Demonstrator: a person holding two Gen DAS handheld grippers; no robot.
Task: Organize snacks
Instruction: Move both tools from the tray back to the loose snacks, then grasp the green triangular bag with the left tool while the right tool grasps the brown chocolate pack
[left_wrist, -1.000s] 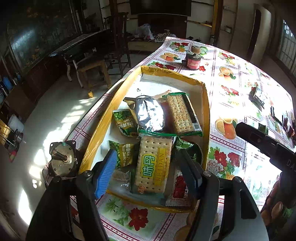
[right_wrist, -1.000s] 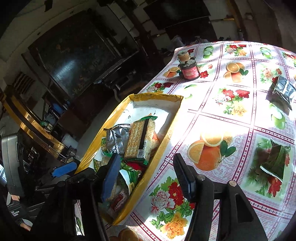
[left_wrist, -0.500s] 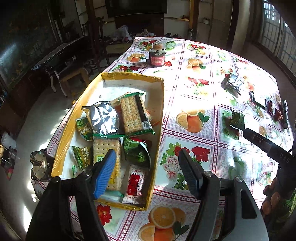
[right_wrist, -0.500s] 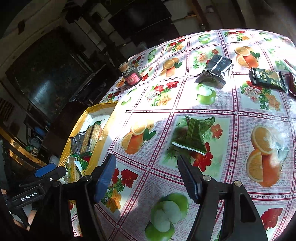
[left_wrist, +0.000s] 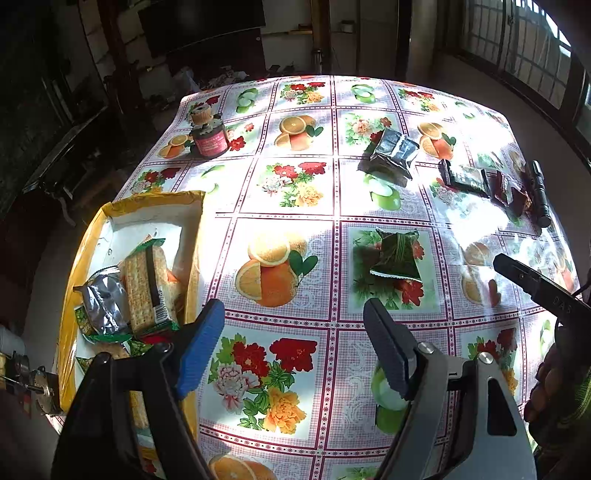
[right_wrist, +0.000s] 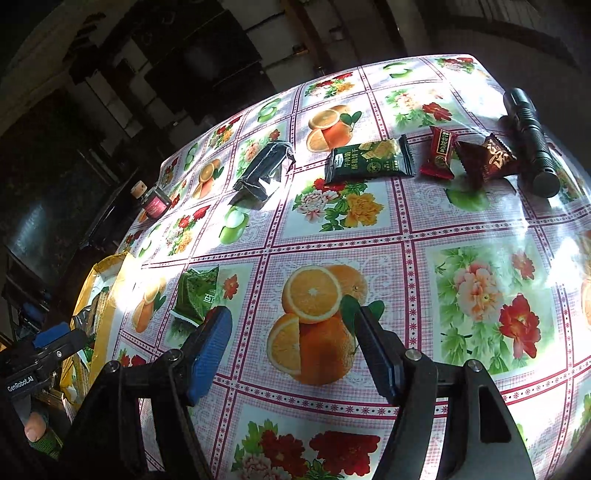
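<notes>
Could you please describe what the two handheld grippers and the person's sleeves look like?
Both grippers, left gripper and right gripper, have black angular frames with silver bolts; each pairs a ribbed blue pad with a dark one. White "GenRobot.AI" lettering marks the left body. A green striped cuff shows.

Left gripper jaws opening, empty; right gripper jaws apart, empty.

A second ago both tongs hung over the yellow box of snacks at the bench edge; now both have swung away over the flowered cloth. The left tongs, empty and with jaws opening wider, now sit over a flower square, the box off to their left. The right tongs, also empty, now hang over an orange print, with the green packet just left.
</notes>
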